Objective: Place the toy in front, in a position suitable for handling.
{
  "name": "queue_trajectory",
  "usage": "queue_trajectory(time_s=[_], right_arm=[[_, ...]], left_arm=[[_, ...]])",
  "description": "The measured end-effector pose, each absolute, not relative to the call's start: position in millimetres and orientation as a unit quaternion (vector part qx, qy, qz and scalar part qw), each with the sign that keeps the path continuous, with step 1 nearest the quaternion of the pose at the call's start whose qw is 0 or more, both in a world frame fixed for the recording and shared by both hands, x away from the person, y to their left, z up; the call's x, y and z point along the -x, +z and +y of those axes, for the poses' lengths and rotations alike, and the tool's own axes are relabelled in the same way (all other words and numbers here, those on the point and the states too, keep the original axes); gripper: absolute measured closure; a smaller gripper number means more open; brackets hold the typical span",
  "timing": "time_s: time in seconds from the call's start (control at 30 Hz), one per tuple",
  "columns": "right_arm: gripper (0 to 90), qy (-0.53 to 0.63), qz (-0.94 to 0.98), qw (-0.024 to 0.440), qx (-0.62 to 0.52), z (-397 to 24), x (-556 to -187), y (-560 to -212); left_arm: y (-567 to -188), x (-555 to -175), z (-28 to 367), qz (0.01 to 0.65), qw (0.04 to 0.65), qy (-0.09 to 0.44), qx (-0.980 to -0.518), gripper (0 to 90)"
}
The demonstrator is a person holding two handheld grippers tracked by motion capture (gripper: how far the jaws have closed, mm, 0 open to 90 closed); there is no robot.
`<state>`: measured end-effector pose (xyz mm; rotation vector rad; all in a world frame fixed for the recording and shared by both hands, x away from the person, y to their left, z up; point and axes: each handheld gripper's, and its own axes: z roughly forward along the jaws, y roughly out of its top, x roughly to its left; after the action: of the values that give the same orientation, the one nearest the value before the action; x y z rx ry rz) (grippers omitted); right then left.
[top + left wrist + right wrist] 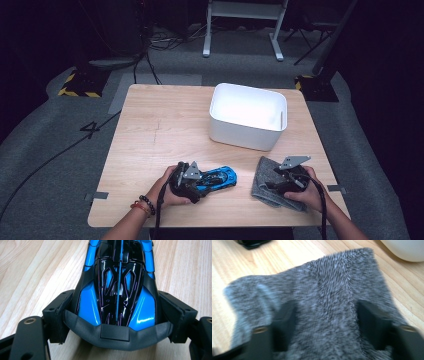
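Forearms come in from the bottom edge of the high view, each hand wrapped round a gripper; at the lower left of centre the left hand (167, 192) (bead bracelets on its wrist) holds the left gripper (200, 184), whose jaws point toward the right of the frame and clamp a blue and black toy car (219, 178); the car lies on the wooden table (160, 130), its far end sticking out to the right beyond the jaws. From the left gripper view the car (117, 287) runs up the middle of the frame, its near end with a dark grey bumper sitting low in the centre, and both black pads press against its flanks at lower left and lower right; the jaws are closed on the car's width.

Farther right in the high view a white tub (247, 116) stands upper right of centre, well apart from the car; below it, at the lower right, a grey cloth (265, 177) lies crumpled on the table, and the right gripper (280, 184) in the right hand (305, 192) is down on it. From the right gripper view (blurred) the cloth (324, 302) rises between the two jaws and its nap touches both pads; the jaws stand fairly wide, gathering the cloth between them; the tub's rounded corner (404, 248) shows at upper right.
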<state>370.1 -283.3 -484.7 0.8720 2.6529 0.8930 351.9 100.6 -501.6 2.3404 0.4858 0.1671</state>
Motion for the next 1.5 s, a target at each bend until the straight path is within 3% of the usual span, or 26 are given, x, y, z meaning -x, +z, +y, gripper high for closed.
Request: queue_trajectory(time_s=[0.2, 0.4, 0.9, 1.3, 1.5], right_arm=[[66.5, 0.32, 0.896, 0.101, -0.289, -291, -372, -484], [74.6, 0.327, 0.895, 0.108, -0.282, -296, -373, -484], [77.6, 0.405, 0.866, 0.116, -0.268, -303, -368, -460], [77.2, 0.433, 0.874, 0.104, -0.192, -249, -374, -431], [77.0, 0.421, 0.889, 0.096, -0.154, -210, -378, -434]], left_arm=[[-501, -363, 85, 0.158, 0.368, 0.053, -0.915, 23.8], [-502, -372, 69, 0.139, 0.373, 0.048, -0.916, 24.2], [-503, -374, 65, 0.133, 0.378, 0.039, -0.915, 24.1], [-503, -373, 64, 0.141, 0.377, 0.046, -0.914, 23.1], [-503, -372, 63, 0.153, 0.372, 0.048, -0.914, 19.9]])
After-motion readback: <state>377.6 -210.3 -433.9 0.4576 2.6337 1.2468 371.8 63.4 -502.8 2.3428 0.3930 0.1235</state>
